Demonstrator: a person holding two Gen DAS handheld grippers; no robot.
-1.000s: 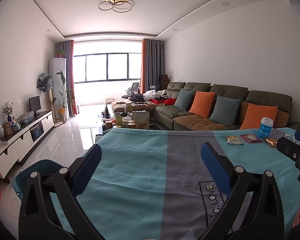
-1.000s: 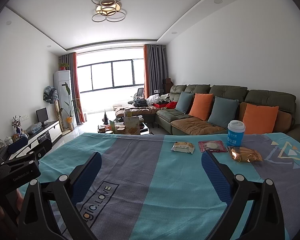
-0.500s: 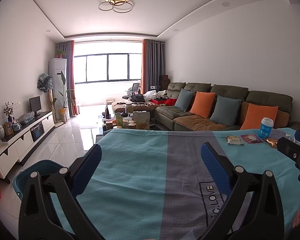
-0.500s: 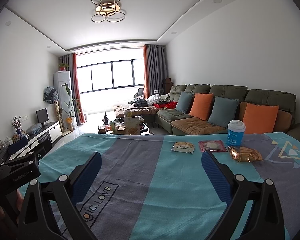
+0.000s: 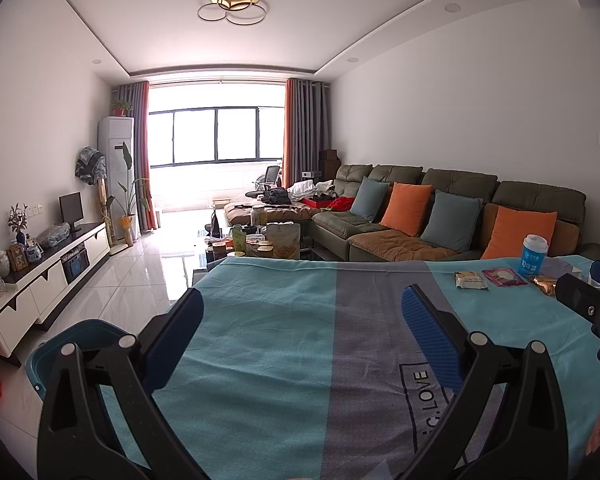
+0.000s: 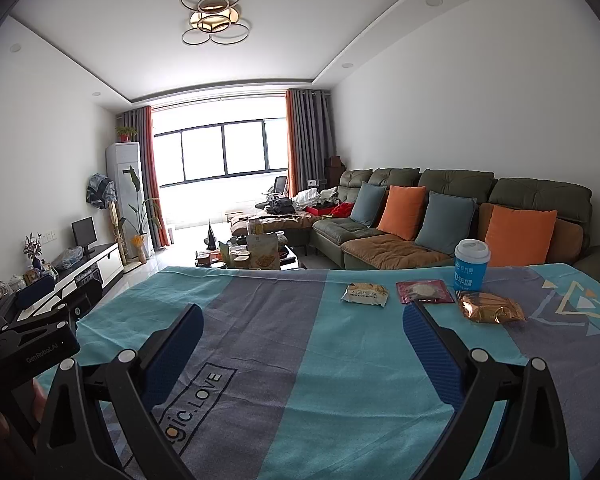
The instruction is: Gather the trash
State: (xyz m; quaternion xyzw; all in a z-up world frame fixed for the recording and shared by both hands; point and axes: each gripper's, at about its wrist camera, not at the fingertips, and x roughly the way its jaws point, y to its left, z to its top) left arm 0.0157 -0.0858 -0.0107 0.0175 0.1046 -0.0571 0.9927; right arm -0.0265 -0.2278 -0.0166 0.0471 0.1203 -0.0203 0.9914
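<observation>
Nothing is collected yet. The left gripper (image 5: 300, 308) and the right gripper (image 6: 302, 318) both hover spread wide and empty above the tablecloth (image 6: 300, 360). The wrappers (image 6: 424, 291) and cup (image 6: 471, 264) lie at the far side, nearest the right gripper; I think it must reach forward there first. A blue bin (image 5: 66, 344) stands on the floor at the left.

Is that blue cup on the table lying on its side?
No, in the right wrist view the blue cup stands upright with its white lid on top, behind the gold wrapper.

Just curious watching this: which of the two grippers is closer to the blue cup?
Right. The right gripper is open, facing the blue cup just beyond its right finger. The left gripper, also open, sits farther left.
</observation>
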